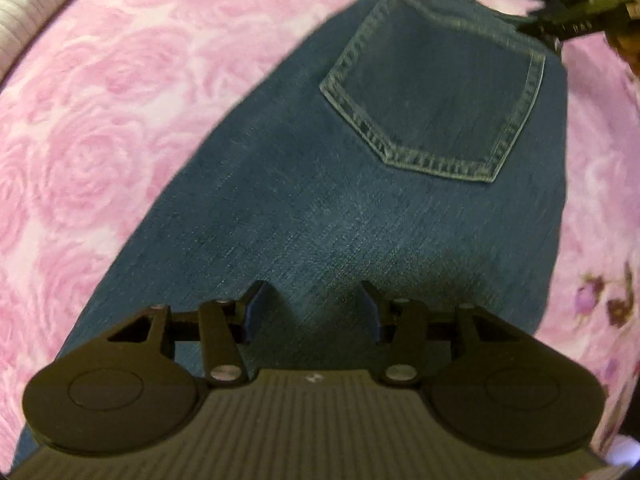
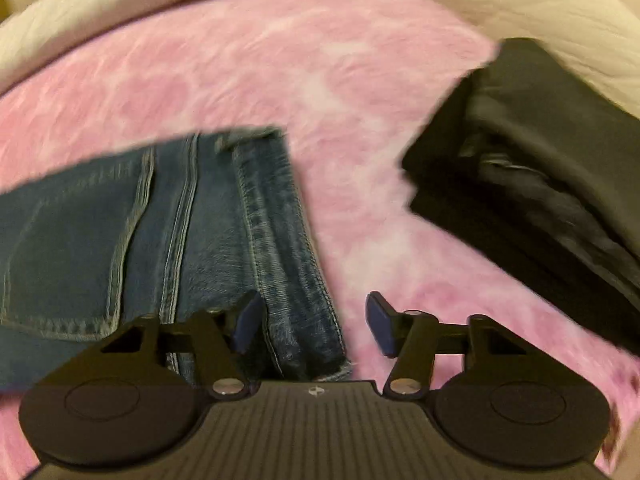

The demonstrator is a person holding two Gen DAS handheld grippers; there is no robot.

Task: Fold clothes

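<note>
Blue jeans (image 1: 320, 216) lie flat on a pink rose-patterned bedspread (image 1: 100, 128), back pocket (image 1: 436, 100) facing up. My left gripper (image 1: 316, 312) is open just above the denim, below the pocket, holding nothing. In the right wrist view the jeans' waistband end (image 2: 276, 232) lies at the left and centre. My right gripper (image 2: 314, 322) is open over the waistband edge, its left finger over denim and its right finger over the bedspread (image 2: 320, 80). The right gripper also shows at the top right of the left wrist view (image 1: 568, 24).
A folded dark garment (image 2: 532, 184) lies on the bedspread to the right of the jeans. A cream quilted cover (image 2: 540, 12) borders the far side of the bed. A grey ribbed fabric (image 1: 24, 4) shows at the left wrist view's top left.
</note>
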